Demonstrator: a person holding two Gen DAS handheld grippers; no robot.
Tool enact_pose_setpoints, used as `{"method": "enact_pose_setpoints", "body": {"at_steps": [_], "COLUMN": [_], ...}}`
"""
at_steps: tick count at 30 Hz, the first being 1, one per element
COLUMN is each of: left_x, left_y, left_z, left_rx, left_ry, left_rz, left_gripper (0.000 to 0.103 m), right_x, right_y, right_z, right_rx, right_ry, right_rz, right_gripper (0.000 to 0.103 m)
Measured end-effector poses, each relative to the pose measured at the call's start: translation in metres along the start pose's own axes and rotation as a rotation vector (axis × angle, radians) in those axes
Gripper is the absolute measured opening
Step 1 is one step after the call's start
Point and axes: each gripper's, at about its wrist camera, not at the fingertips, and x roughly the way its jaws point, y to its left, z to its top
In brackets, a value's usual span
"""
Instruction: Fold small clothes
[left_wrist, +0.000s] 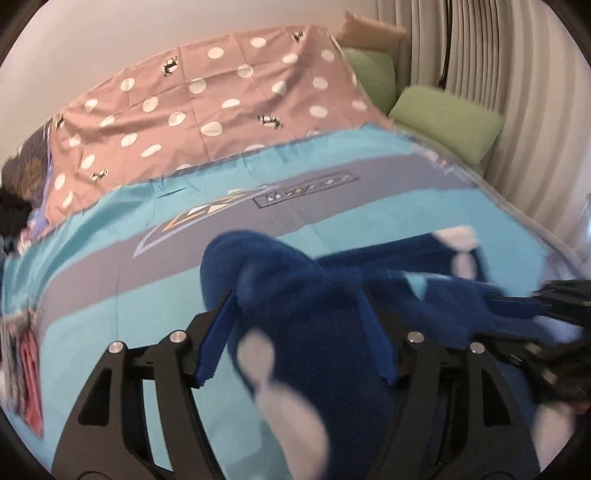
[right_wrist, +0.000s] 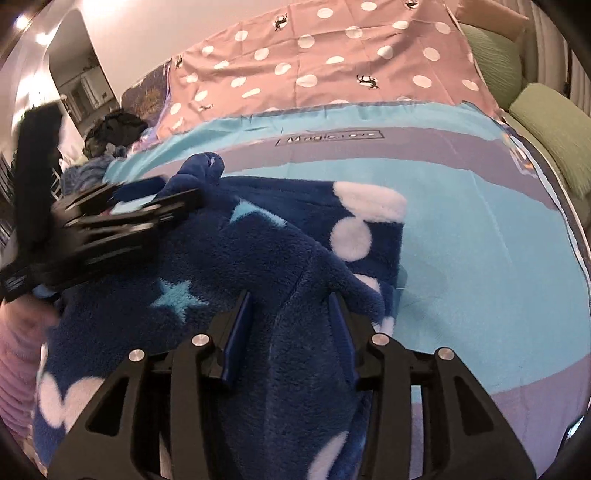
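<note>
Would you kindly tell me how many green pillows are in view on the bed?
2. The nearer pillow lies at the bed's right edge beside the curtain; the farther pillow sits behind it, next to the pink spotted cover. Others may be hidden beyond.

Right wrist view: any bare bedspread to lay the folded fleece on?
Yes: the turquoise bedspread is bare right of the blue fleece garment, up to the green pillows. The near-left is crowded by the garment, both grippers and the clothes pile.

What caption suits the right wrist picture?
Right gripper open astride a fluffy blue garment on the bedspread, left gripper alongside.
</note>
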Motion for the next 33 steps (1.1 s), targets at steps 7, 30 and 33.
{"method": "enact_pose_setpoints", "body": {"at_steps": [7,30,33], "left_x": [-0.102,-0.115,-0.122], "left_y": [-0.019,-0.023,-0.038], "left_z": [-0.060,-0.117,-0.124], "left_rx": [0.129,-0.163,-0.076], "left_ry": [-0.110,-0.085,-0.100], "left_rz": [-0.094,-0.187,-0.171], "left_gripper": [0.082,0.086,0.088], "right_x": [-0.103,-0.131,-0.121], "right_y": [0.003,0.058,0.053], "right_z": [-0.031,-0.128,-0.139], "right_rx": [0.123,0.055,0.050], "right_ry": [-0.154,-0.127,-0.075], "right_rz": [0.073,-0.062,-0.068], "right_gripper": [0.057,0.069,0.069]}}
